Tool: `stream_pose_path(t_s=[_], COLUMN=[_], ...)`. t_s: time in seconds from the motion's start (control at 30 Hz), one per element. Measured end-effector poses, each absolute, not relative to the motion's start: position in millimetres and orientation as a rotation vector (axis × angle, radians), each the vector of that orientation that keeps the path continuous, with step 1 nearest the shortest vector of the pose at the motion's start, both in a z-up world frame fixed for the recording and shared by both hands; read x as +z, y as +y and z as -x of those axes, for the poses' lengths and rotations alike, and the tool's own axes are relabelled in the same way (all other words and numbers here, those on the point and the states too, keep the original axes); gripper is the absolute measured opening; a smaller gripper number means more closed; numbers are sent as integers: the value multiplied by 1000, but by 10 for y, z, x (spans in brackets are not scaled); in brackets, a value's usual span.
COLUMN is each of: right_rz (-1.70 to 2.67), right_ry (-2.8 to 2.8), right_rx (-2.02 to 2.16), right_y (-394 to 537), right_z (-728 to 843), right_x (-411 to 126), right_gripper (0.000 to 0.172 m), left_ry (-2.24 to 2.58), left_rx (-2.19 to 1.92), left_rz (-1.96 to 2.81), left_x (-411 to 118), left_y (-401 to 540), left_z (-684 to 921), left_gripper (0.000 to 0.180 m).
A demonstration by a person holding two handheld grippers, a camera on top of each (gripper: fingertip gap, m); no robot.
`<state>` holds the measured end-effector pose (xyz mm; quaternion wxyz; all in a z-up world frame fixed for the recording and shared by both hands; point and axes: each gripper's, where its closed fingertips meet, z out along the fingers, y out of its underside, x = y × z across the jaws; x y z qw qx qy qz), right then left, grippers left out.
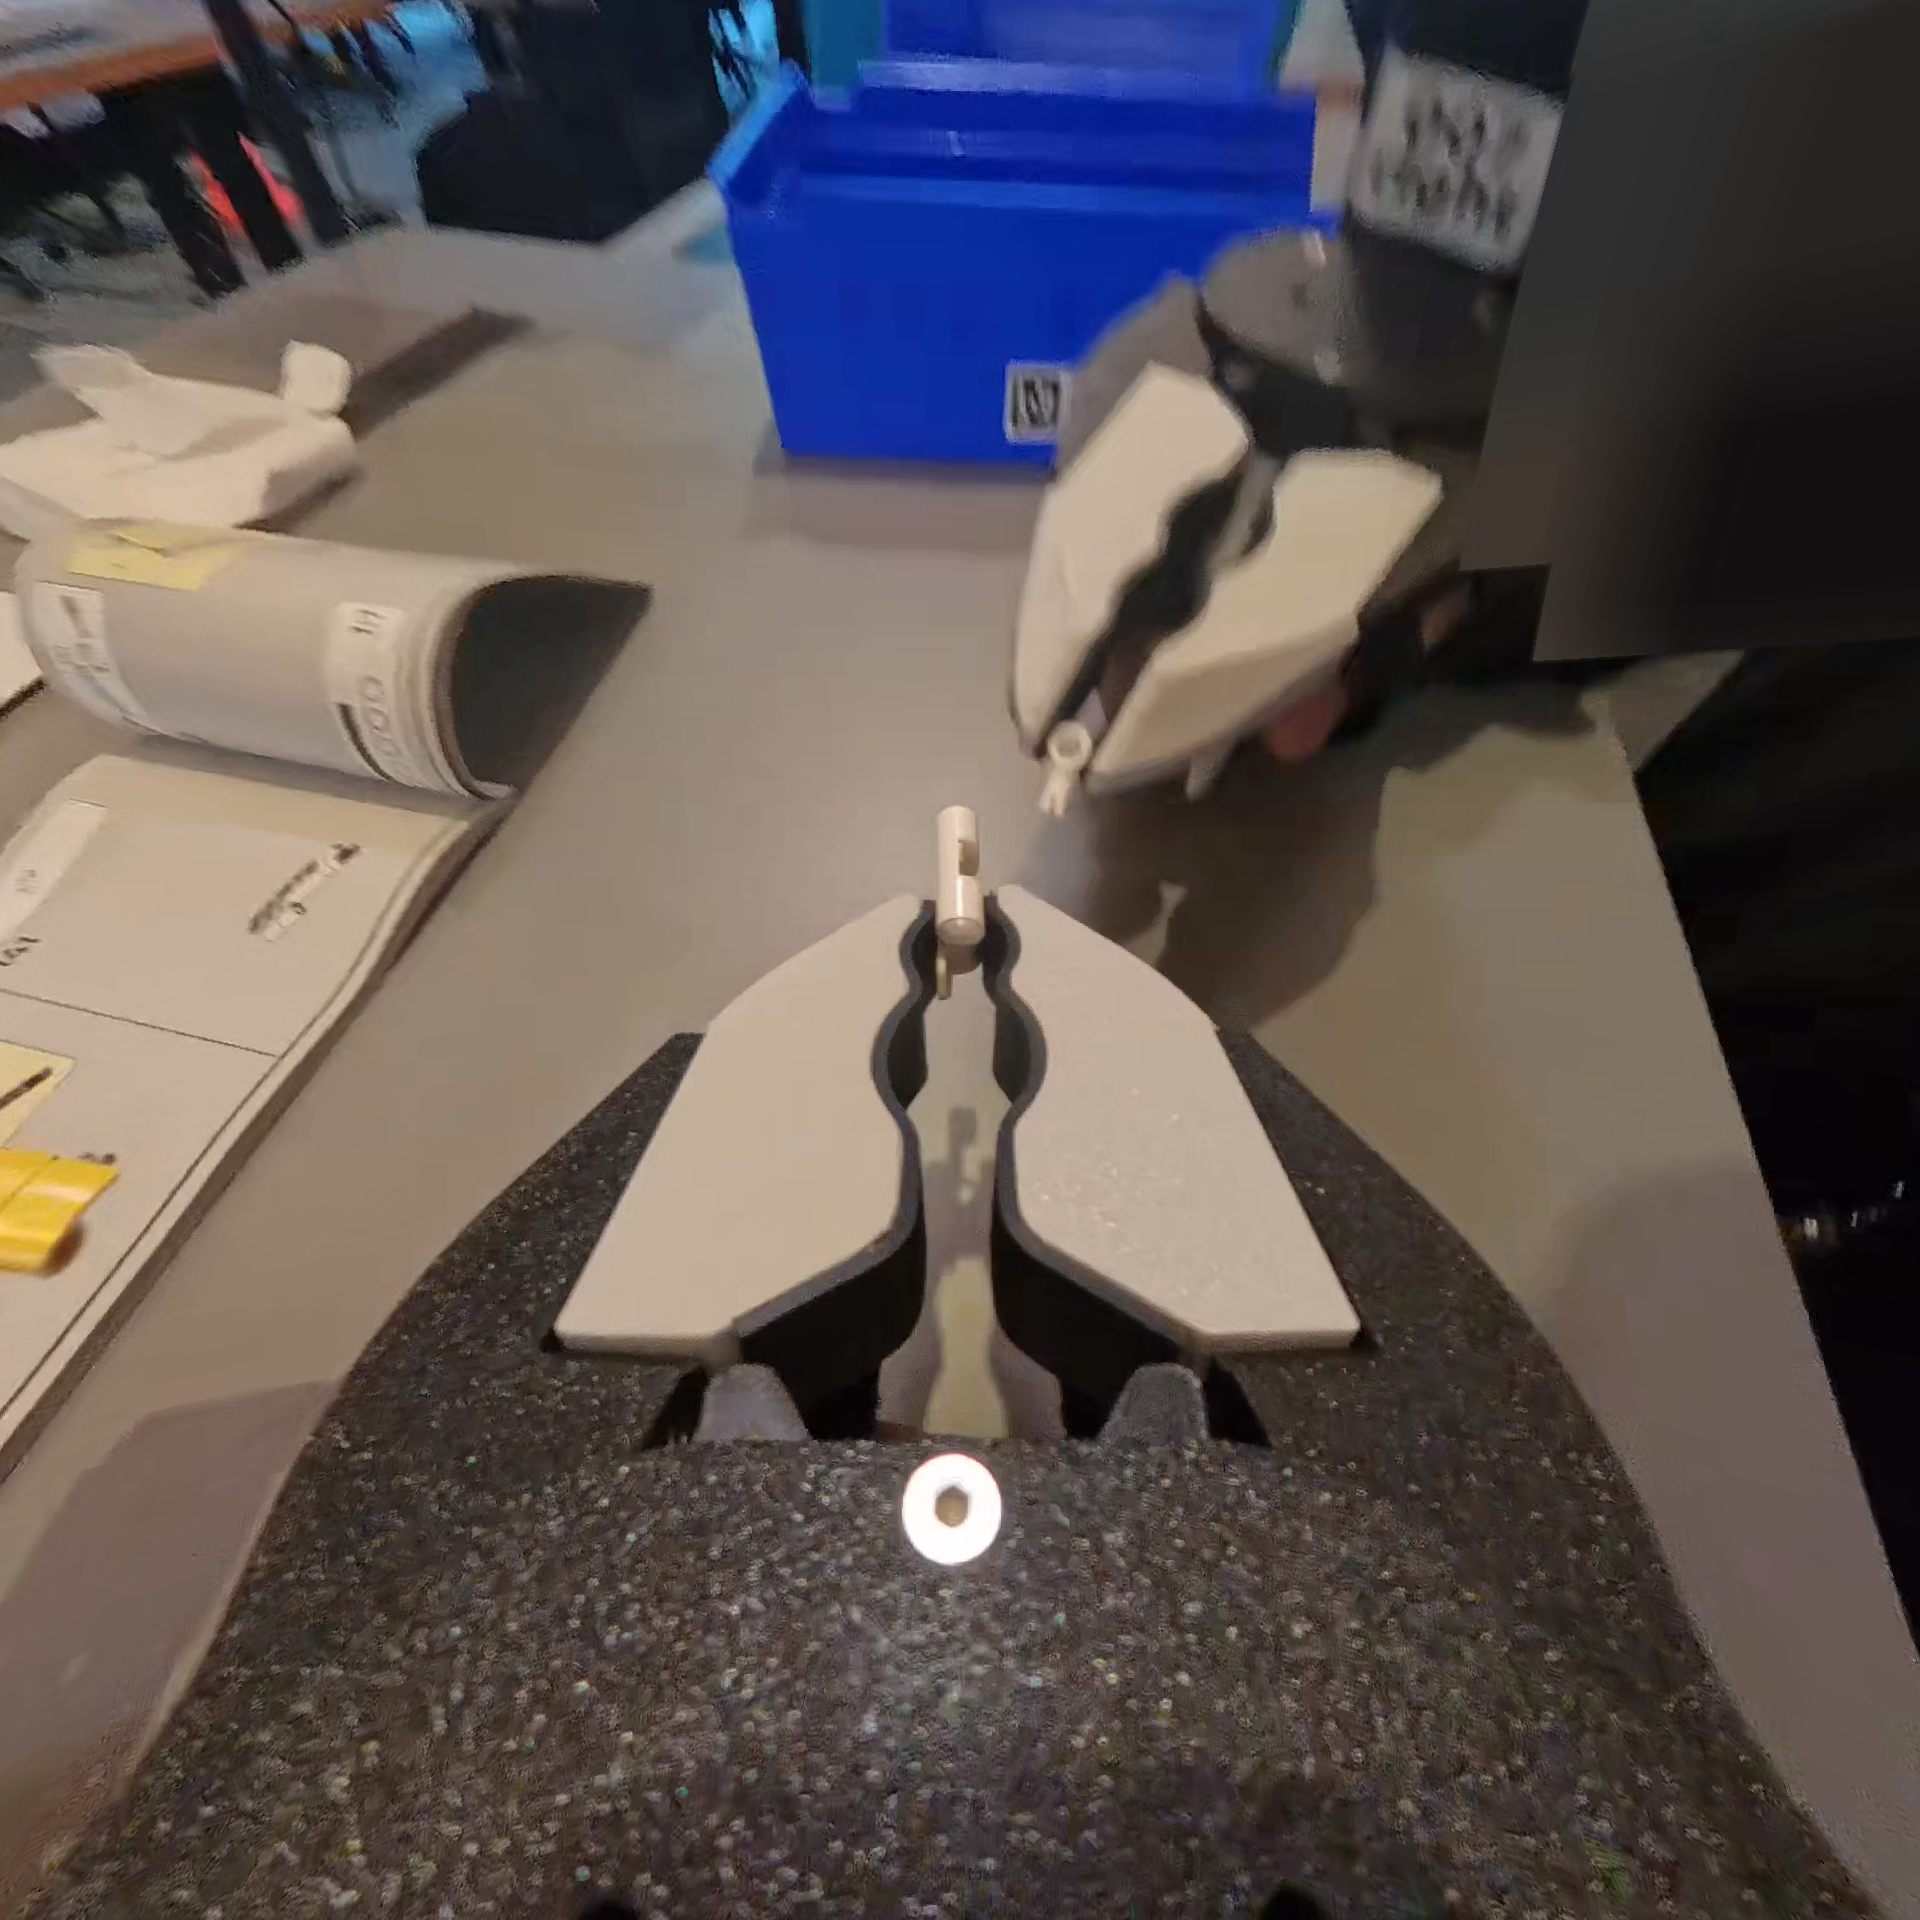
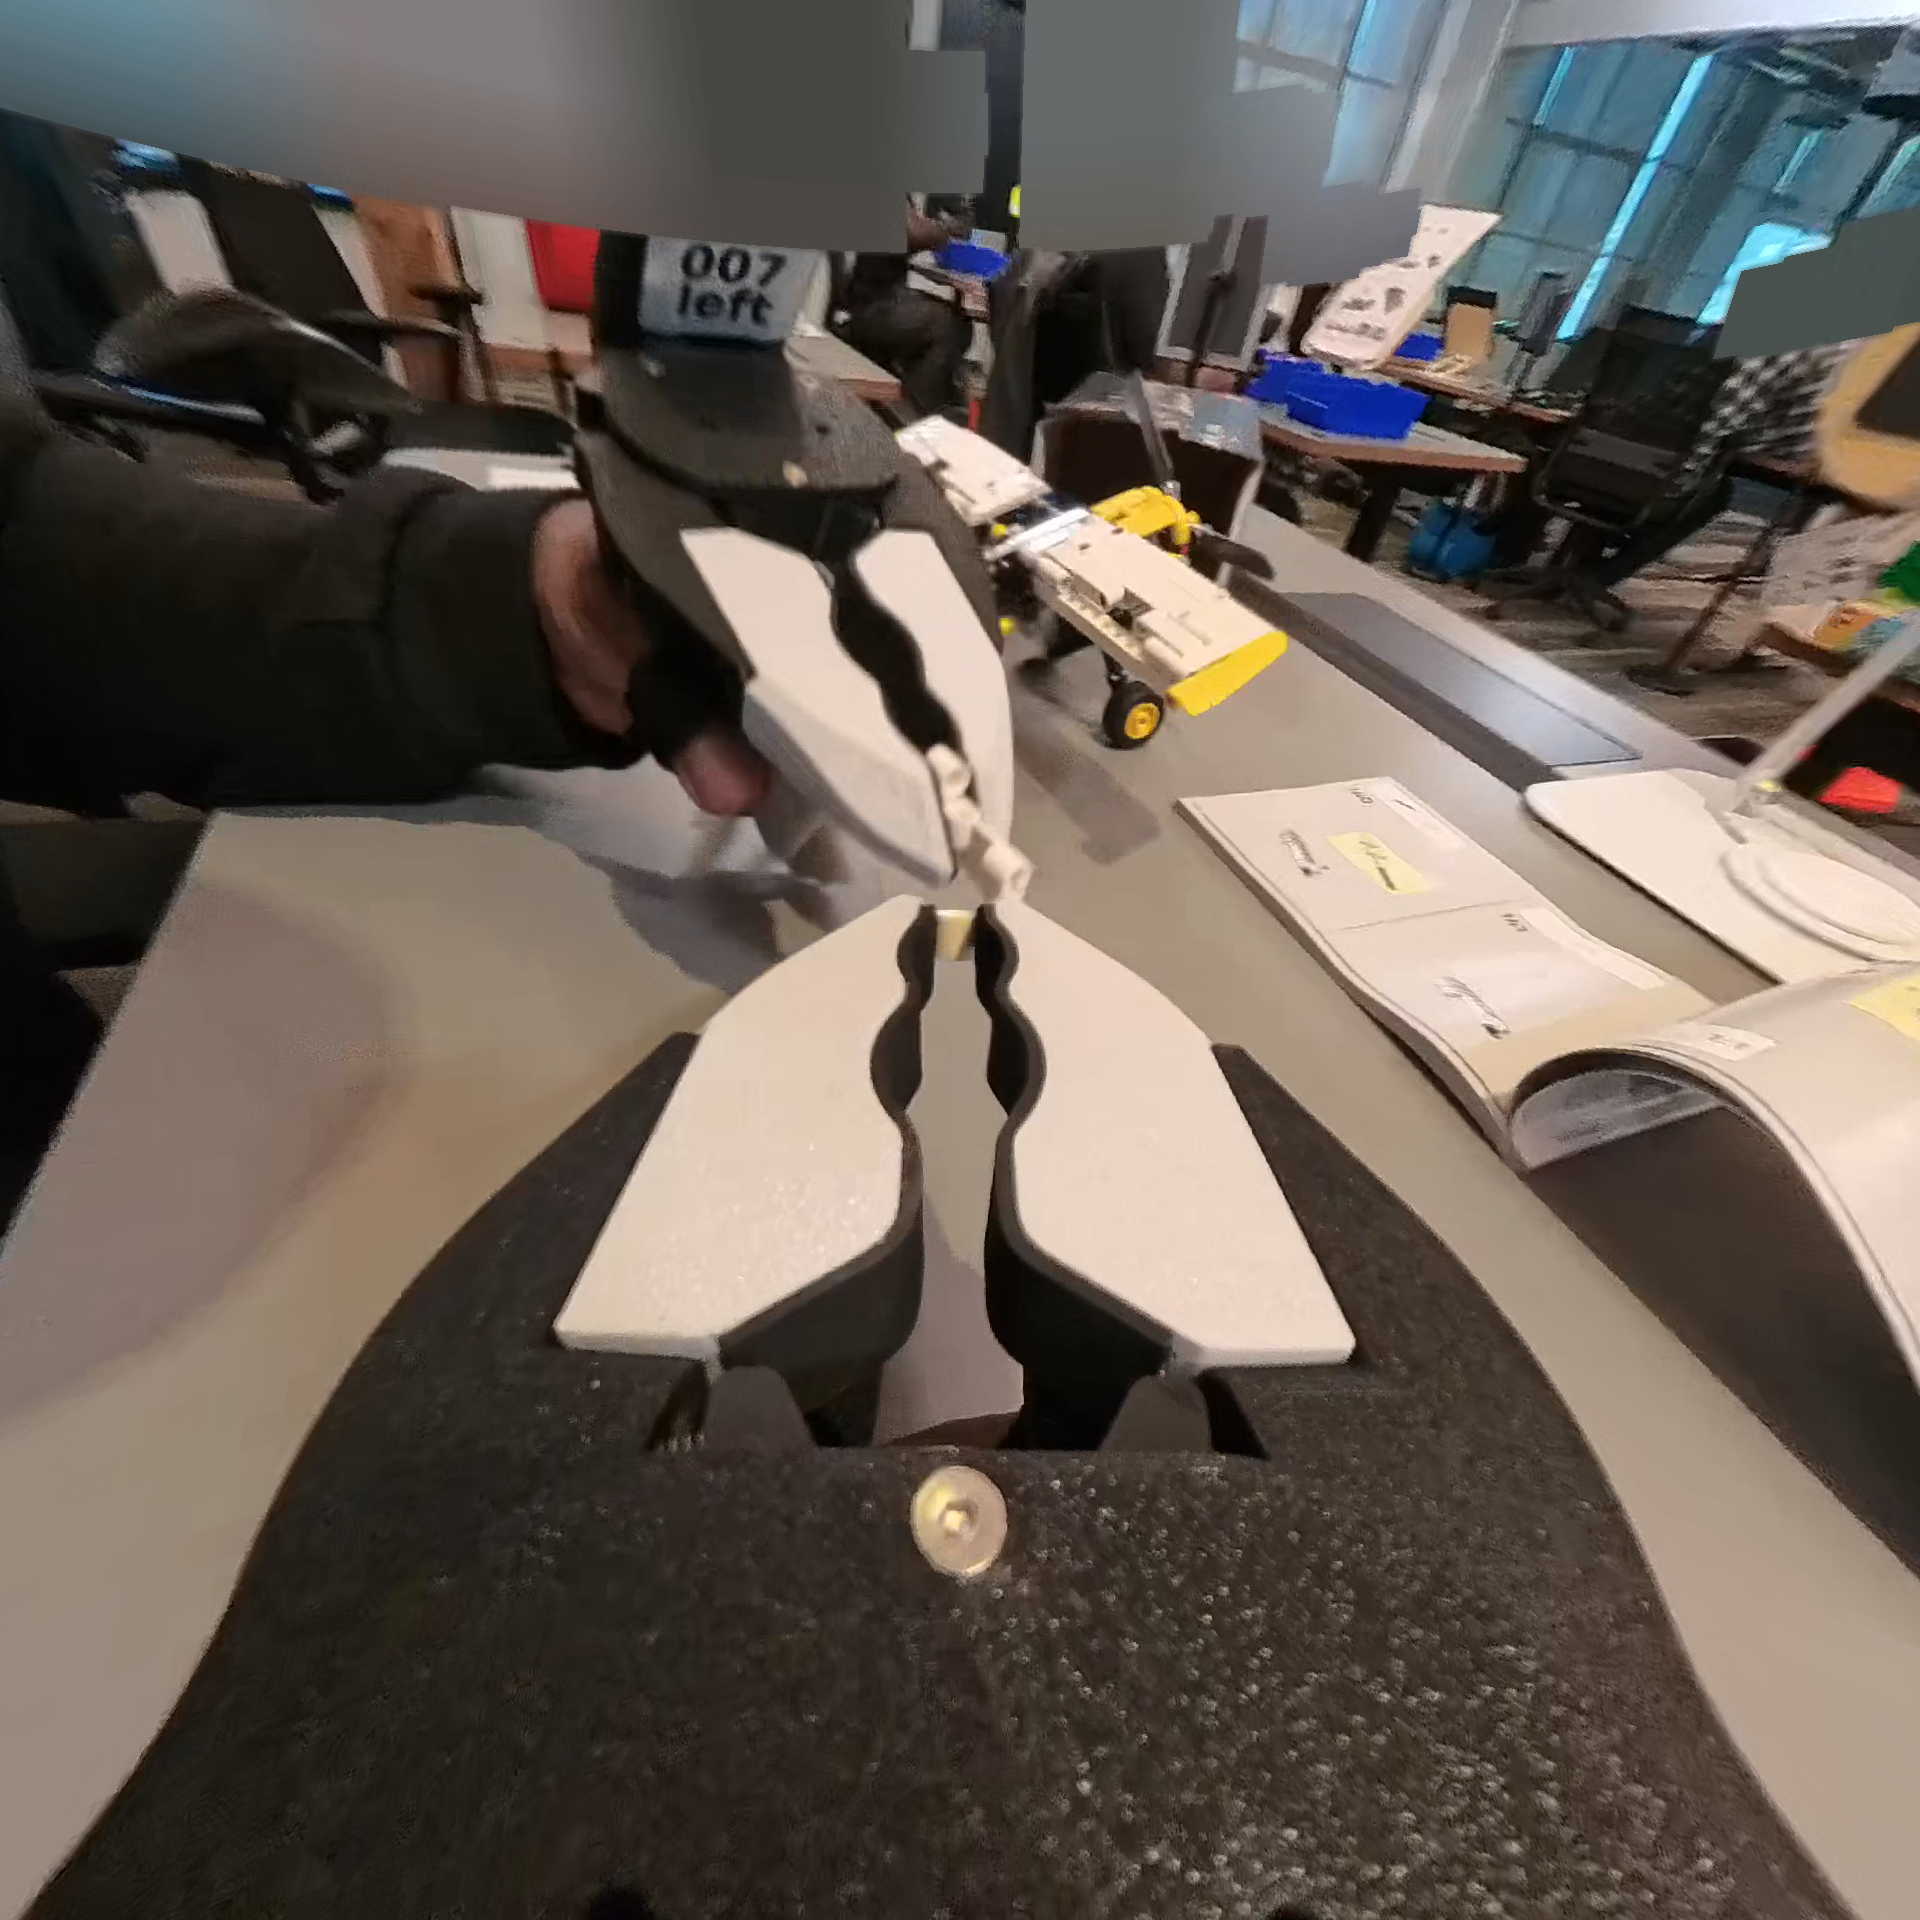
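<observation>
My left gripper (image 1: 961, 914) is shut on a small pale beige connector piece (image 1: 956, 862) that sticks out past its fingertips, above the grey table (image 1: 727, 727). My right gripper (image 1: 1070, 727) is up and to the right in the left wrist view, shut on a tiny white pin piece (image 1: 1065, 764). In the right wrist view my right gripper (image 2: 956, 920) pinches that small pale piece (image 2: 953, 932) at its tips. The left gripper (image 2: 961, 821) hangs just above it, and its connector piece (image 2: 987, 847) ends almost at my right fingertips.
An open instruction booklet (image 1: 208, 935) lies to the left; it also shows in the right wrist view (image 2: 1455, 935). A blue bin (image 1: 987, 281) stands at the back. A white and yellow brick-built plane (image 2: 1132, 613) stands beyond. Yellow pieces (image 1: 42, 1195) lie on the booklet. The table edge (image 1: 1662, 935) is to the right. My left and right fingertips are right by each other.
</observation>
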<state>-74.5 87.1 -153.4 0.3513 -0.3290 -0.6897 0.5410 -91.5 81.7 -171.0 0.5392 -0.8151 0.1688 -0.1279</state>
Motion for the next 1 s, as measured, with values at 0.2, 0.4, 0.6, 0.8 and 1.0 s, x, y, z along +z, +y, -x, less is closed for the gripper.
stream_pose_path(t_s=[0.2,0.4,0.6,0.8,1.0], right_rz=[797,805,797,787,773], right_ry=[-1923,-1978,-2004,-2047,-2132], right_rx=[1433,1378,1362,1337,1295], right_y=[706,668,648,638,628], right_z=[705,705,690,676,634], right_x=[-1616,-1707,-1729,-1790,-1834], right_gripper=[7,7,7,7,7], left_ry=[546,562,606,647,683], left_rx=[-358,-365,-334,-325,-323], left_rz=[2026,2032,2059,2077,2092], left_x=[-1926,-1936,-1977,-2028,-2060], left_y=[757,743,716,697,669], left_z=[676,648,632,589,559], left_gripper=[8,8,8,8,8])
